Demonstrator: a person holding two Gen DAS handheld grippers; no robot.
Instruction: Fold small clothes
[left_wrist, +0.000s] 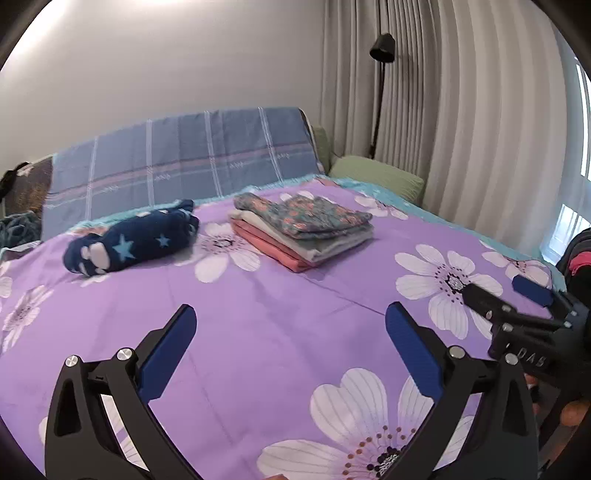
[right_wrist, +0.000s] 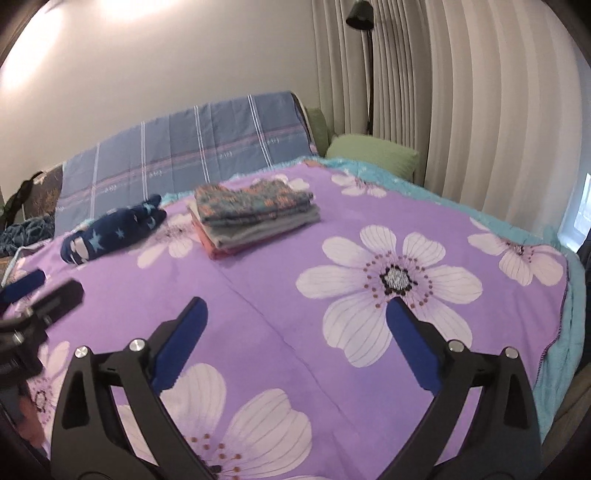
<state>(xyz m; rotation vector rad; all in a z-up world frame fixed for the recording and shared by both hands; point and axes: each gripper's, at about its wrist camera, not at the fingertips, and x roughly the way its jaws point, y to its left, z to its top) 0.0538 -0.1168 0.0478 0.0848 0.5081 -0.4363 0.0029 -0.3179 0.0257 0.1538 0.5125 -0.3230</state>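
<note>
Purple floral sheet (left_wrist: 258, 332), folded stack (left_wrist: 301, 230) beside navy bundle (left_wrist: 129, 240), both grippers' jaws spread, empty

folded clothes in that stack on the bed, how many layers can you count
4 visible in the stack of folded clothes: floral piece on top, grey and cream ones beneath, salmon-pink at the bottom on the purple flowered bedspread. Thinner layers may be hidden.

one folded stack (left_wrist: 301, 230), one navy bundle (left_wrist: 133, 242), two tools (left_wrist: 290, 330)

Frame edges cut off the dark bag (left_wrist: 578, 258).
</note>
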